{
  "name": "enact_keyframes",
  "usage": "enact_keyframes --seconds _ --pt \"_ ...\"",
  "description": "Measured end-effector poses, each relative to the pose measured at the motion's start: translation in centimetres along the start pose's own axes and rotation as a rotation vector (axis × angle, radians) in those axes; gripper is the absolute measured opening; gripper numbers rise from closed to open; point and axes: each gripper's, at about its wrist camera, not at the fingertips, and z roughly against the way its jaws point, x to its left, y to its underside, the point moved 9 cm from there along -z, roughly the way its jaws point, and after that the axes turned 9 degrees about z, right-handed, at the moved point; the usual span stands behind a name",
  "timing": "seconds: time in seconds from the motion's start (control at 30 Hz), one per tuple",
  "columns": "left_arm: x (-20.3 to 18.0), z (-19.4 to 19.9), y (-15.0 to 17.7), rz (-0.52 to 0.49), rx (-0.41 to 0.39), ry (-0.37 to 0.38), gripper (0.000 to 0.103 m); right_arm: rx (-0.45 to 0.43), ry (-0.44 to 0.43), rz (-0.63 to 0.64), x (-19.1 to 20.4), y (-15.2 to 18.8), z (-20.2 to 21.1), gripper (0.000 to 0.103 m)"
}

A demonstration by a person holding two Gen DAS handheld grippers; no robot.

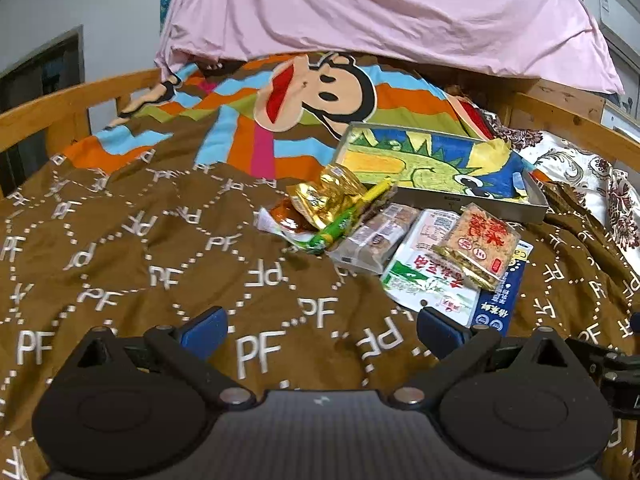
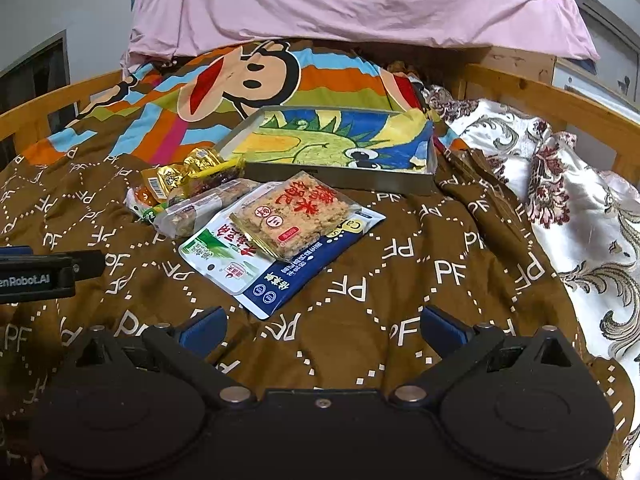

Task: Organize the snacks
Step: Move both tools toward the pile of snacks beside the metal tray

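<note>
Left wrist view shows your left gripper (image 1: 322, 330) with jaws wide apart over the brown lettered quilt (image 1: 160, 248); your right gripper (image 2: 322, 330) likewise, nothing held. Centre-right of the frame, the heap of packaged snacks (image 1: 384, 236) lies just below the shallow metal tray with cartoon cloth (image 1: 432, 160).

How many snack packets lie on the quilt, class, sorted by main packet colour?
Gold packets: 2
Clear rice-cake packet: 1
Clear brown-bar packet: 1
Green-and-white packet: 1
Blue packet: 1
Green-and-yellow stick: 1
Orange-red packet, partly hidden: 1
Total: 8, as far as visible
</note>
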Motion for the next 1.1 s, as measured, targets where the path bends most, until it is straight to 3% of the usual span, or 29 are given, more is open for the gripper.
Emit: enact_keyframes --seconds 0.17,0.5,0.73,1.1 --pt "-1.4 -1.5 -0.3 0.002 0.038 0.031 0.103 0.015 -0.001 -0.011 -0.6 -0.2 -0.7 0.102" --pt "-4.6 -3.7 -2.1 -0.135 0.066 0.082 0.103 -0.005 -0.005 -0.028 -1.8 -2.6 -3.9 0.102" --pt "-4.5 -5.0 -3.5 -0.211 0.069 0.089 0.103 -0.042 0.027 0.031 -2.1 -4.6 -6.8 0.102" --pt "-3.1 -7.0 -6.1 -0.179 0.101 0.051 0.103 -0.079 0.028 0.087 -1.5 -7.5 -10.5 0.102"
